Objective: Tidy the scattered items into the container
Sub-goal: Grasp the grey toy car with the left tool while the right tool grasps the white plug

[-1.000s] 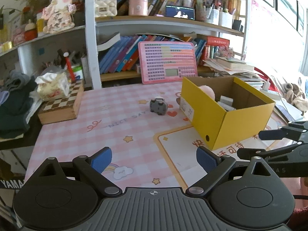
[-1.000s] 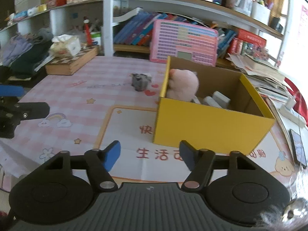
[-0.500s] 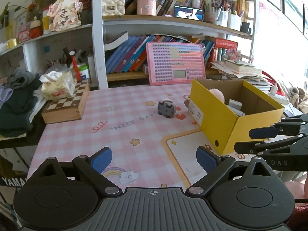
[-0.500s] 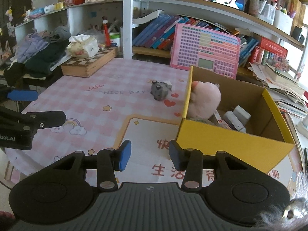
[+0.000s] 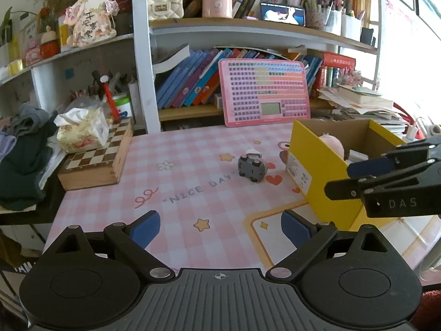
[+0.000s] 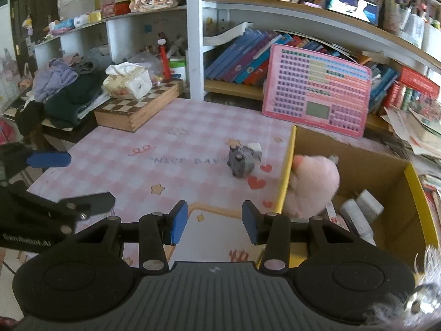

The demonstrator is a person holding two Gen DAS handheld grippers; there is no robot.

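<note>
A small grey toy (image 5: 251,167) (image 6: 242,161) lies on the pink checked mat, just left of the yellow cardboard box (image 5: 317,176) (image 6: 287,165). Inside the box sit a pink plush (image 6: 314,187) (image 5: 332,143) and some white items (image 6: 361,207). My left gripper (image 5: 220,227) (image 6: 80,179) hovers low over the mat's near part, wide open and empty. My right gripper (image 6: 214,222) (image 5: 341,179) hangs by the box's near left corner, its jaws narrowed but apart, nothing between them. The toy lies well ahead of both.
A wooden chessboard box (image 5: 99,162) with a tissue pack (image 5: 82,132) stands at the mat's left edge, beside a pile of clothes (image 5: 22,160). A pink keypad board (image 5: 264,93) leans on the bookshelf behind. Stacked papers (image 6: 421,129) lie right of the box.
The right gripper's jaws have narrowed from wide to a small gap. Both grippers have shifted left, so the box now sits further right in both views. The toy has not moved.
</note>
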